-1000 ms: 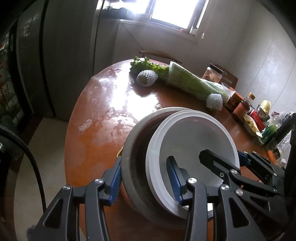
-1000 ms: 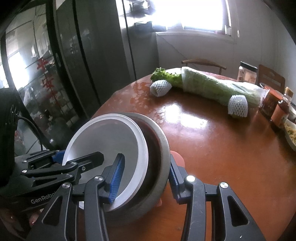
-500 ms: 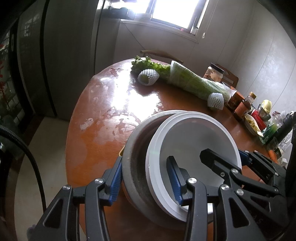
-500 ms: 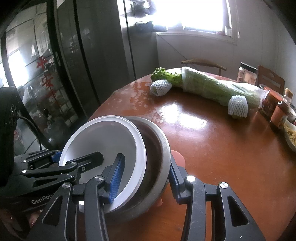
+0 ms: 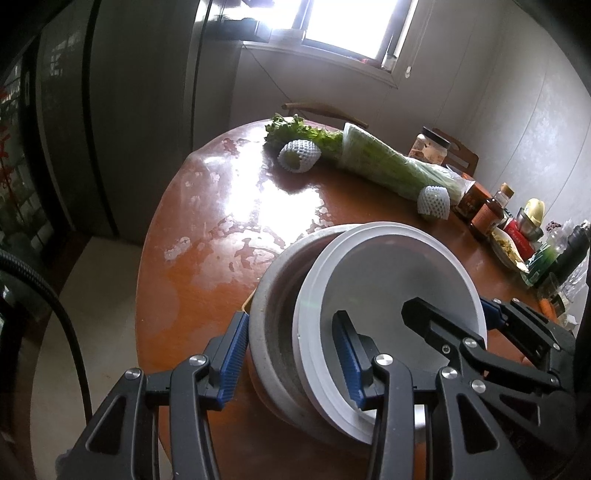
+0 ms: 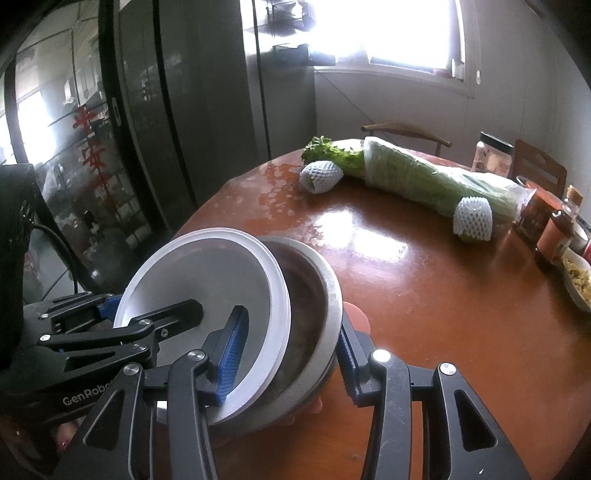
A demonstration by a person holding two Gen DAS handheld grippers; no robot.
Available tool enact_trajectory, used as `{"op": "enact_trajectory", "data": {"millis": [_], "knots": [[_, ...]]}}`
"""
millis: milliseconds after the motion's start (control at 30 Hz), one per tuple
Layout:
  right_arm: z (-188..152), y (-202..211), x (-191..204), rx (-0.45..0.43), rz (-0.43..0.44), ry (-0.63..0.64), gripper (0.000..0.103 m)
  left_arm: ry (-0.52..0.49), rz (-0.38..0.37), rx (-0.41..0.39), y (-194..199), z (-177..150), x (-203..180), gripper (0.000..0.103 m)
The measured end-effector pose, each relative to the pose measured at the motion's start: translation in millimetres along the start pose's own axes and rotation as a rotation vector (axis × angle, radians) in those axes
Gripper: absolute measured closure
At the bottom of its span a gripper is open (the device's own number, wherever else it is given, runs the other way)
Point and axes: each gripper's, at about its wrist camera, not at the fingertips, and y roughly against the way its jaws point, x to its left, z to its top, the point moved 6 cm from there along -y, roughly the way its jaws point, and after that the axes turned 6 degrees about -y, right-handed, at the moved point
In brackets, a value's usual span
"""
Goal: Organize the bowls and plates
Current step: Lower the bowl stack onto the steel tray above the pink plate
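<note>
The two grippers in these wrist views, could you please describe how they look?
Both are alike: the left gripper and right gripper have black angular frames with triangular cut-outs and silver round screws. Each finger ends in a blue ribbed pad. The left gripper's body, seen from the right wrist view, bears white "GenRobo" lettering. A black braided cable runs beside it.

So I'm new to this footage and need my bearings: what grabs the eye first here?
The stack of dishes at the near table edge: a white plate tilted inside a grey bowl, clamped from both sides by the left gripper and the right gripper. Behind them, a long bagged bundle of greens lies across the glossy brown table near the bright window.
</note>
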Motion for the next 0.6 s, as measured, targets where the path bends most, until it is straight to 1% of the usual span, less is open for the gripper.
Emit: {"op": "enact_trajectory", "data": {"millis": [367, 600], "knots": [[1.5, -0.7, 2.9, -0.004, -0.01, 0.013, 0.055, 0.013, 0.007, -0.018, 7.8, 0.0, -0.2, 0.056], [2.2, 0.5, 2.0, 0.002, -0.013, 0.01, 0.049, 0.015, 0.007, -0.028, 11.5, 0.3, 2.5, 0.056]]}}
